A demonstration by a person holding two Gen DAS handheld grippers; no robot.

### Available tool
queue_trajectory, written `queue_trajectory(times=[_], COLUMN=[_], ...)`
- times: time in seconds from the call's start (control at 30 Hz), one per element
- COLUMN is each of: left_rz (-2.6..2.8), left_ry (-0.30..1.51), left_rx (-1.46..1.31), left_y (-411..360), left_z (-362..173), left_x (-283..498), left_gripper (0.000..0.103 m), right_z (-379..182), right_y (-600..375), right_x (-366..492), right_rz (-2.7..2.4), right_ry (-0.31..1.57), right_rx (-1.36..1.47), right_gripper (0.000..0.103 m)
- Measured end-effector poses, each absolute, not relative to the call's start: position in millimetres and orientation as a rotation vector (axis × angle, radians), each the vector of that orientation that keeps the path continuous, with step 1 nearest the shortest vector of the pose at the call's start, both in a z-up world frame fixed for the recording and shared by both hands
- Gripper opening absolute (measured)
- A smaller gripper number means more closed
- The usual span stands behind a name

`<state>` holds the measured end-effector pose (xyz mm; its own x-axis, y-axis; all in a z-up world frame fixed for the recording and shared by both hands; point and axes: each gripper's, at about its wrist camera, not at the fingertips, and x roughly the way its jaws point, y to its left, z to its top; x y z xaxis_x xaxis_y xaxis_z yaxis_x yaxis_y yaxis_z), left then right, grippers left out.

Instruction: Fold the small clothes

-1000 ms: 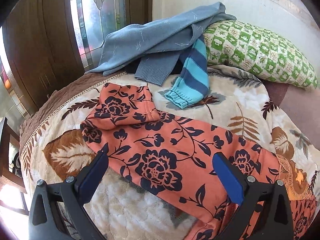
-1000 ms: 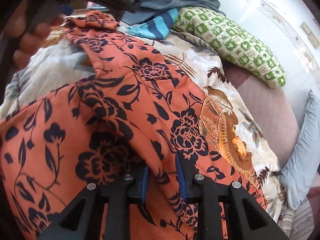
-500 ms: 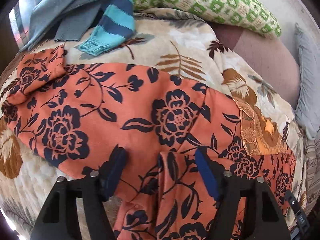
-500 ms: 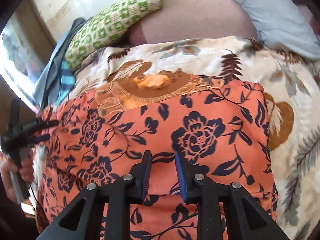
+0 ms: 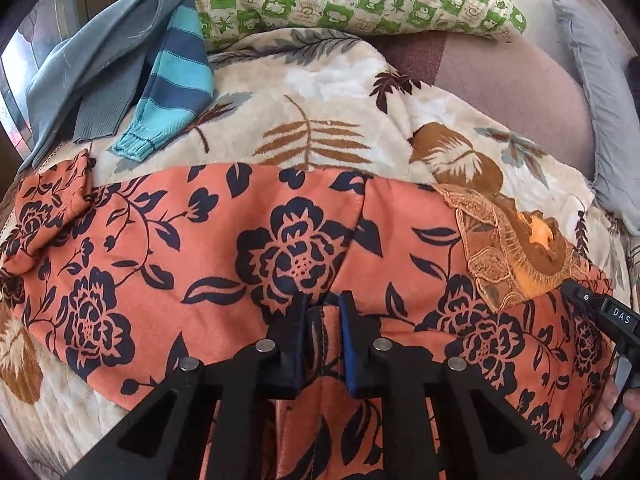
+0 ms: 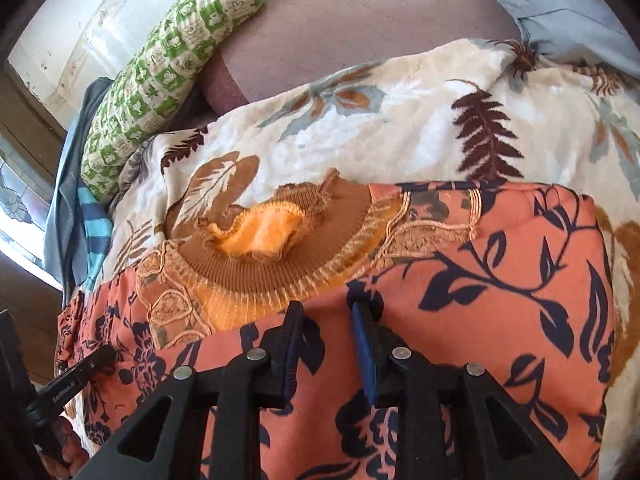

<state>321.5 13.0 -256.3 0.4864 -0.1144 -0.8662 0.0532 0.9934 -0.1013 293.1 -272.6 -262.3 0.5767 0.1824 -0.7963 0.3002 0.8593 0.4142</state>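
Nearest the left camera, the left gripper [image 5: 323, 304] is closing its blue-padded jaws on a raised fold of the orange sweatshirt with a dark floral print [image 5: 160, 248], the seam already caught between the pads. In the right view, the right gripper [image 6: 326, 312] has a pleat of the same cloth between its narrowly set jaws, just below the ribbed collar [image 6: 256, 276] at twelve o'clock.

The sweatshirt lies spread across the cream leaf-patterned plush blanket [image 5: 320, 92], one sleeve cuff bunched at nine o'clock in the left view. It looks light, soft and limp: it should sag and drape from wherever it is pinched, and the knit seems unlikely to slip from rubbery pads. Seams, the hem and shoulder lines look like the firmest places to take hold, since a thick edge fills the jaws better than a single layer.

Farther off, a blue striped sleeve [image 5: 176, 92] and grey garment [image 5: 100, 60] lie at eleven o'clock, with a green checked pillow [image 5: 360, 0] at twelve.
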Motion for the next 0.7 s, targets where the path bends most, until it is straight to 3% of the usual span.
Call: queue_trajectory(times=[0.2, 0.37, 0.57, 0.63, 0.7], left_rz=[-0.055, 0.013, 0.024, 0.009, -0.015], left_ry=[0.872, 0.7, 0.749, 0.803, 0.839], left_rx=[0.016, 0.054, 0.073, 0.061, 0.07], left_y=[0, -12, -27, -27, -24], left_z=[-228, -203, -215, -217, -211], left_x=[316, 295, 272, 266, 260], left_gripper=[0.013, 0.013, 0.016, 0.029, 0.059], right_z=[-215, -203, -218, -224, -226], right_y=[-280, -282, -297, -305, -314], right_x=[239, 154, 70, 68, 69], right_rz=[-0.085, -0.109, -0.1, -0.107, -0.052], right_ry=[0.842, 0.844, 0.781, 0.807, 0.769], right_rx=[0.585, 0.506, 0.531, 0.594, 0.677], right_gripper=[0.029, 0.029, 0.029, 0.029, 0.029])
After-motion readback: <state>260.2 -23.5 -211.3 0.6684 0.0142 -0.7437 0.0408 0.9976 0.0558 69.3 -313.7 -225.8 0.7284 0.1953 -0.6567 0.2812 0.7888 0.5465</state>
